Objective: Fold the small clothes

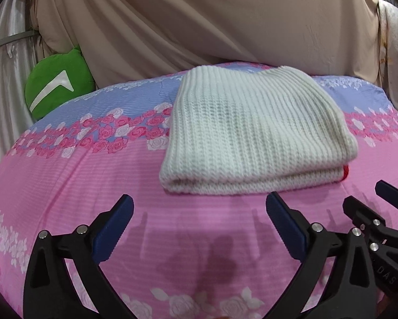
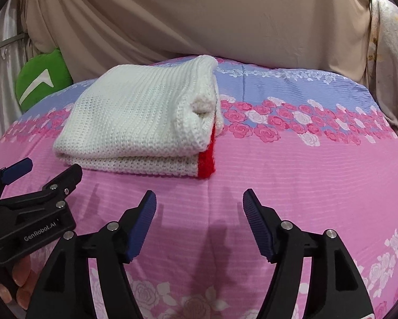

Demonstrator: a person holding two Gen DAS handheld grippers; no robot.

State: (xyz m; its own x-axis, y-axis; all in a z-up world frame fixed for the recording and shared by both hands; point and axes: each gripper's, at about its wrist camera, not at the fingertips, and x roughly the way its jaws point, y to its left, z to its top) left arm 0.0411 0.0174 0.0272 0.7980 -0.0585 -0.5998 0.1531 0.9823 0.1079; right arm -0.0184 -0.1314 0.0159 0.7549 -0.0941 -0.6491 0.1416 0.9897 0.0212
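Observation:
A white ribbed knit garment lies folded into a thick rectangle on the pink flowered bedcover. In the right wrist view the same white garment shows a red edge at its near right corner. My left gripper stands open just short of the fold's near edge, nothing between its blue pads. My right gripper is also open over bare cover, to the right of the garment's near corner and empty. Each gripper appears at the edge of the other's view.
A green plush cushion sits at the back left against beige draped cloth. A flowered fabric hangs at the right. A hand holds the left gripper's handle. The bedcover stretches pink to the right.

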